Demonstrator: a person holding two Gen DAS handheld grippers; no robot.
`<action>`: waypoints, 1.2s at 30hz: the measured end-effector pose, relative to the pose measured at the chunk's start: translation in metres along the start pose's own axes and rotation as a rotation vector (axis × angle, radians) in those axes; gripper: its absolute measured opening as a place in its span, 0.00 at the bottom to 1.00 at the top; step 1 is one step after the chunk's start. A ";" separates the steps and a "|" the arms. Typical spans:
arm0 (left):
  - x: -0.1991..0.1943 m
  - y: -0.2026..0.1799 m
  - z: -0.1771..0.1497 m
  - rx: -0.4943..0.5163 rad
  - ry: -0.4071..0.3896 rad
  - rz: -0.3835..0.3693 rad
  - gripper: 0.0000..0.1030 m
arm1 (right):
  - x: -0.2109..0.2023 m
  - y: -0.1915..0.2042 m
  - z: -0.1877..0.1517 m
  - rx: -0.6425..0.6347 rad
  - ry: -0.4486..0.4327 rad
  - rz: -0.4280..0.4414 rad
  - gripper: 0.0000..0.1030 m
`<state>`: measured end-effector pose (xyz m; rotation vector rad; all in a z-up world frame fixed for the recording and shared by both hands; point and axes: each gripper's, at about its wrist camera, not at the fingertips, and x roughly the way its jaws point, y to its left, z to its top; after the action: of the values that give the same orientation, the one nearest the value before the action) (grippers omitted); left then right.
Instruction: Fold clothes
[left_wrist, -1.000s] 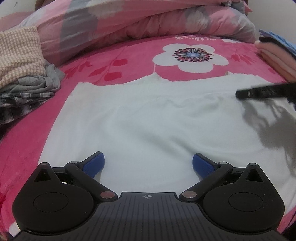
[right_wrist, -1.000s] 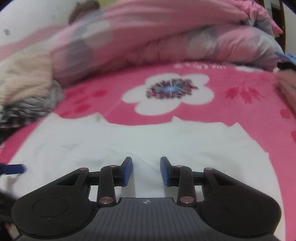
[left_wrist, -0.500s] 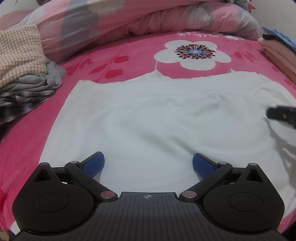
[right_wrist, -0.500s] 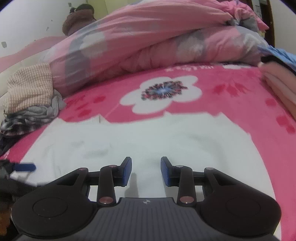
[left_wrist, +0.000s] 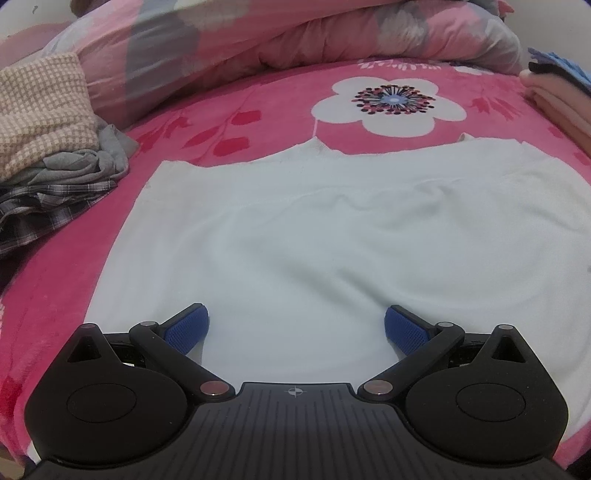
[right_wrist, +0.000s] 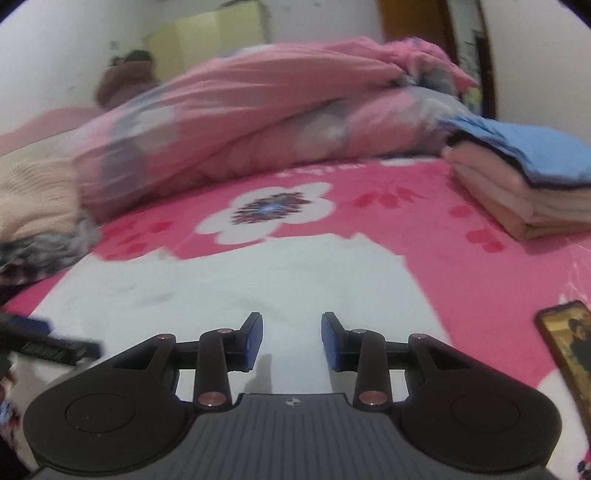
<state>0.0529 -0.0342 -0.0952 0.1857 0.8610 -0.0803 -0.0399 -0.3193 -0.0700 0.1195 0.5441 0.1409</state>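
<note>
covering the whole scene, a pink flowered bedsheet (left_wrist: 280, 110) with a rumpled pink duvet (left_wrist: 295, 37) at the far end. white garment (left_wrist: 332, 240) lies spread flat mid-bed. unfolded clothes pile (left_wrist: 48, 147) at the left edge, folded stack (right_wrist: 524, 184) on the right. left gripper (left_wrist: 295, 325) over the garment's near edge, jaws wide apart, nothing held. right gripper (right_wrist: 291, 339) over the garment's right part, jaws partly apart, nothing between them. phone (right_wrist: 569, 343) beside the garment on the right.
</note>
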 end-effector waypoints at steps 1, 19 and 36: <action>0.000 0.000 0.000 0.000 -0.001 0.003 1.00 | -0.002 0.007 -0.004 -0.028 -0.002 0.013 0.36; -0.004 -0.006 -0.004 0.014 -0.021 0.040 1.00 | -0.021 0.053 -0.063 -0.226 -0.002 0.003 0.45; -0.006 -0.011 -0.006 0.026 -0.033 0.070 1.00 | -0.023 0.058 -0.069 -0.227 -0.012 -0.004 0.58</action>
<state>0.0423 -0.0434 -0.0958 0.2383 0.8203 -0.0296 -0.1012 -0.2608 -0.1083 -0.1020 0.5131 0.1971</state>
